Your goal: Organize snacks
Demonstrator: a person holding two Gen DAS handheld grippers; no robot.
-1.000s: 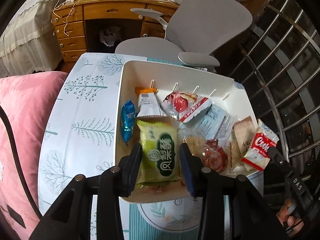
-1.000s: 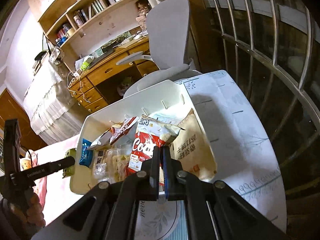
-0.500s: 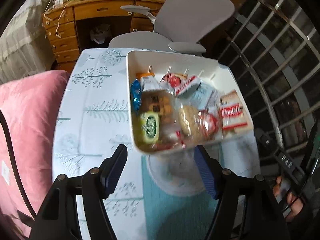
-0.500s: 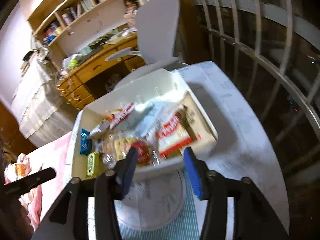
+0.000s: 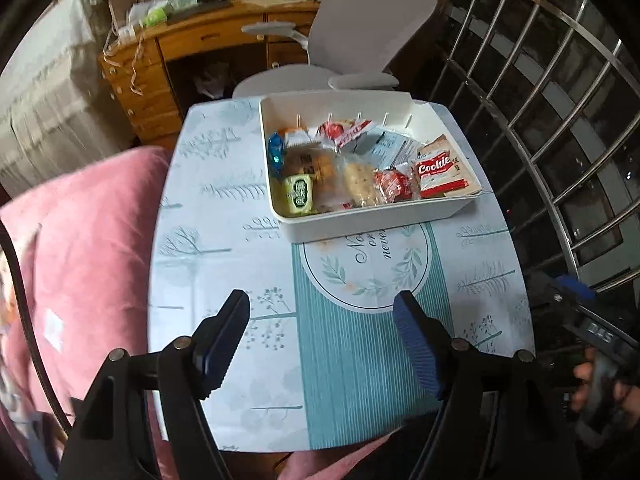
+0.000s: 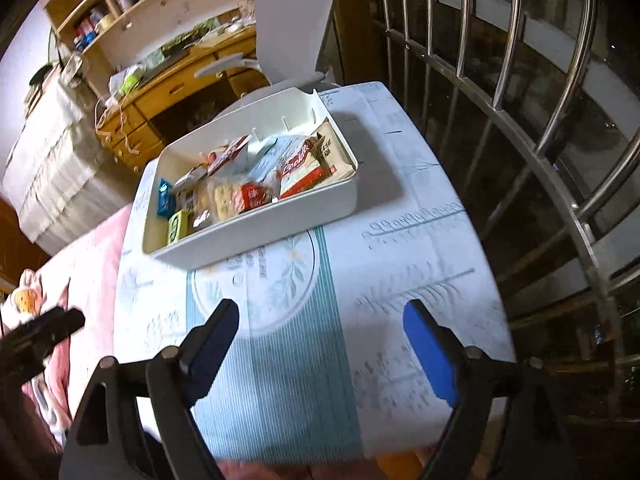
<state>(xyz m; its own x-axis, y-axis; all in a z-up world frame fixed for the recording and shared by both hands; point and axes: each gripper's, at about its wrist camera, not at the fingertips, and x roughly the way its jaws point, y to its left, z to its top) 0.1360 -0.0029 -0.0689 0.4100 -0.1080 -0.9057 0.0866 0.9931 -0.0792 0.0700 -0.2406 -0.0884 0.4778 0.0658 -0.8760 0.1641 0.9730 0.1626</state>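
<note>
Over the tablecloth (image 5: pixel 224 240), left gripper (image 5: pixel 322 320) is hanging wide open and empty, jaws having just been opening. Further right, snacks (image 5: pixel 360 172) are sitting inside the white bin (image 5: pixel 372 220). Right gripper (image 6: pixel 320 328) is likewise gaping, holding nothing. Judging the placing step finished; next move: check for stray packets.

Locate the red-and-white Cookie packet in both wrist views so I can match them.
Left wrist: the Cookie packet lies at the right end of the white bin, upper centre-right of the picture.
Right wrist: the Cookie packet lies at the bin's right end, just above the picture's centre.
Shared landmark: the grey chair behind the bin.
</note>
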